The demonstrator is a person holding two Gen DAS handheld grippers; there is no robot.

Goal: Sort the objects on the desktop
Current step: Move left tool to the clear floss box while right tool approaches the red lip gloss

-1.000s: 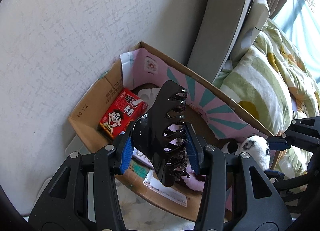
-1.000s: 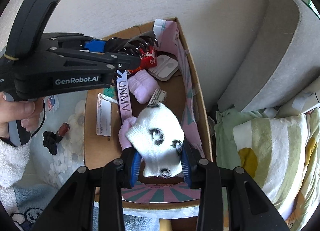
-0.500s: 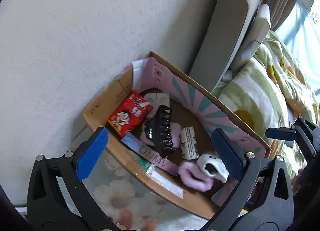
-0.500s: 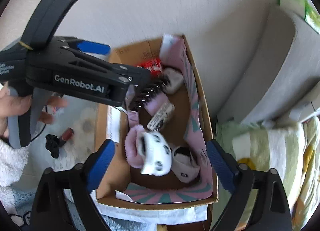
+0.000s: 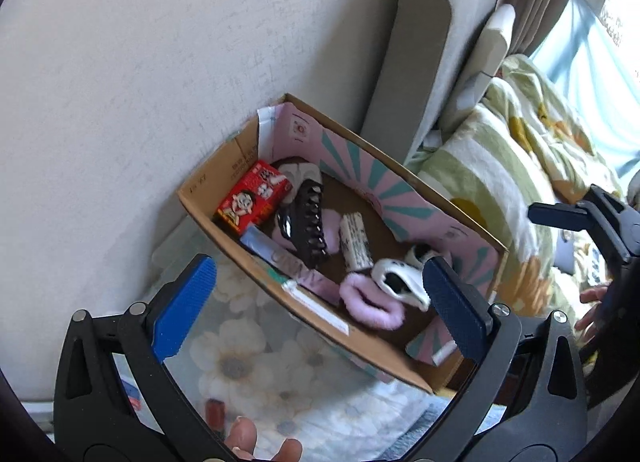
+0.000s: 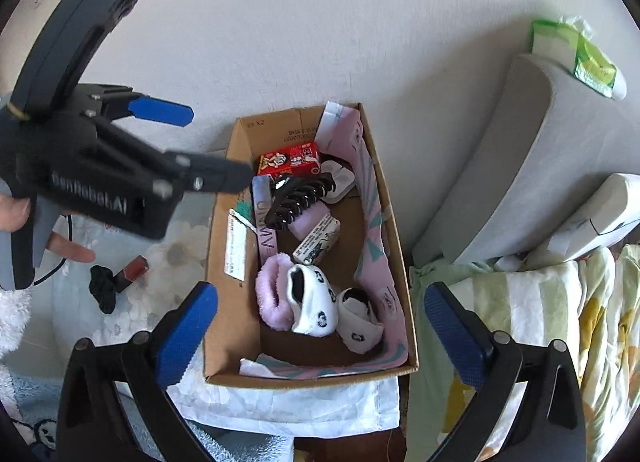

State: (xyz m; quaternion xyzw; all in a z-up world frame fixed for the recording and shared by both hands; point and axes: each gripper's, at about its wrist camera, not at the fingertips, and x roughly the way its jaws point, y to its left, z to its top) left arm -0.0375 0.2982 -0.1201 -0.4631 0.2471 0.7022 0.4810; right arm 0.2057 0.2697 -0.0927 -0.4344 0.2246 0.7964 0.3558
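A cardboard box stands against the wall. In it lie a black hair claw, a red snack carton, a pink fluffy sock and white panda socks. My left gripper is open and empty, above the box's near wall. My right gripper is open and empty, above the box's near end.
A floral cloth covers the table left of the box. A small red item and a black hair tie lie on it. A grey headboard and striped bedding are at the right.
Both grippers opened and drew back. The hair claw dropped from the left gripper into the box, and the panda sock dropped from the right gripper into the box.
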